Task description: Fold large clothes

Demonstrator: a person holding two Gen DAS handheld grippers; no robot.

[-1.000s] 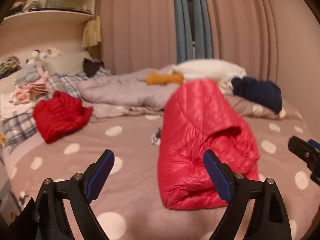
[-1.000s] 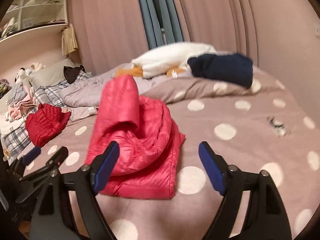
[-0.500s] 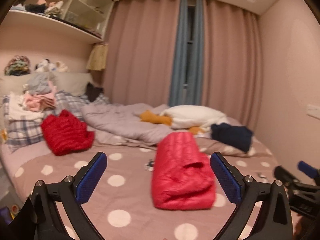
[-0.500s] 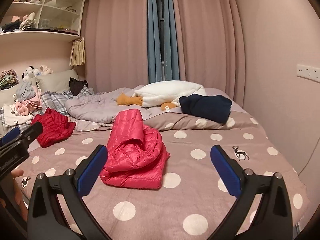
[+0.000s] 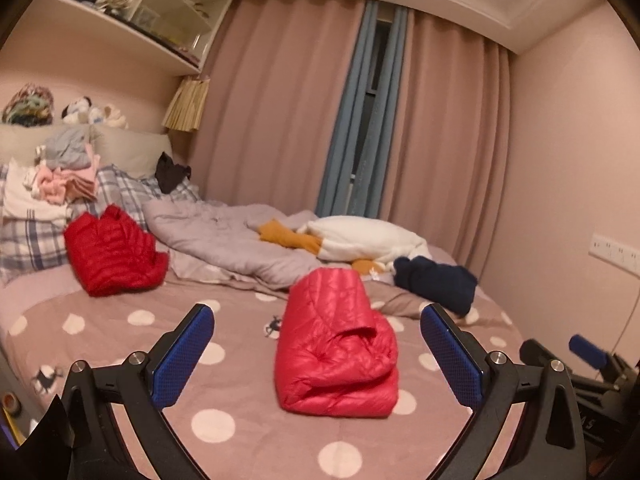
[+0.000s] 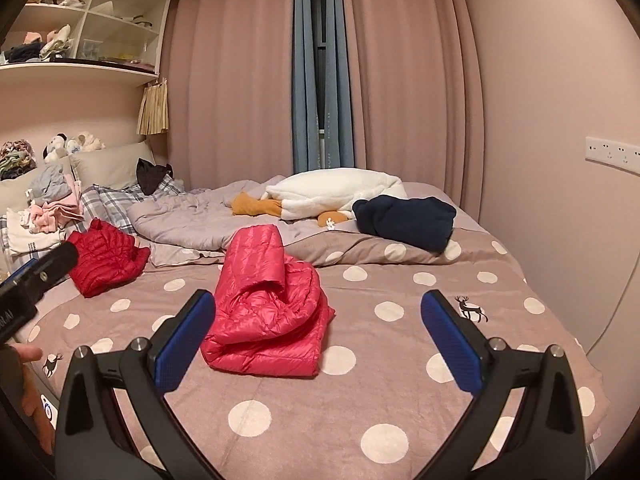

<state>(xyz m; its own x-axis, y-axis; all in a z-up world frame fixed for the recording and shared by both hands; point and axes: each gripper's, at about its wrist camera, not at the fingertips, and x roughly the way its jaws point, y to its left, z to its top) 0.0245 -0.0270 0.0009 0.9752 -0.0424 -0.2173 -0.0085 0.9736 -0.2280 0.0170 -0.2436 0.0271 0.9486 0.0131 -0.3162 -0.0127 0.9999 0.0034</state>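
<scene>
A folded pink-red down jacket (image 5: pixel 336 344) (image 6: pixel 268 312) lies on the polka-dot bedspread (image 5: pixel 208 424) (image 6: pixel 400 364), its upper part rolled back. My left gripper (image 5: pixel 316 352) hangs over the near edge of the bed, open and empty, with the jacket well beyond its blue pads. The right gripper (image 6: pixel 318 338) is likewise open and empty, back from the jacket. Each gripper shows at the edge of the other's view: the right one (image 5: pixel 580 356) and the left one (image 6: pixel 36 276).
A second red down jacket (image 5: pixel 112 256) (image 6: pixel 106 256) lies crumpled at the left near plaid pillows (image 5: pixel 32 236). A grey quilt (image 6: pixel 188 220), a white plush (image 6: pixel 336 196) and a navy garment (image 6: pixel 404 220) crowd the far side. A hand (image 6: pixel 24 376) shows bottom left.
Both grippers have pulled back and up from the jacket and widened their jaws. The jacket lies released and folded on the bed.
</scene>
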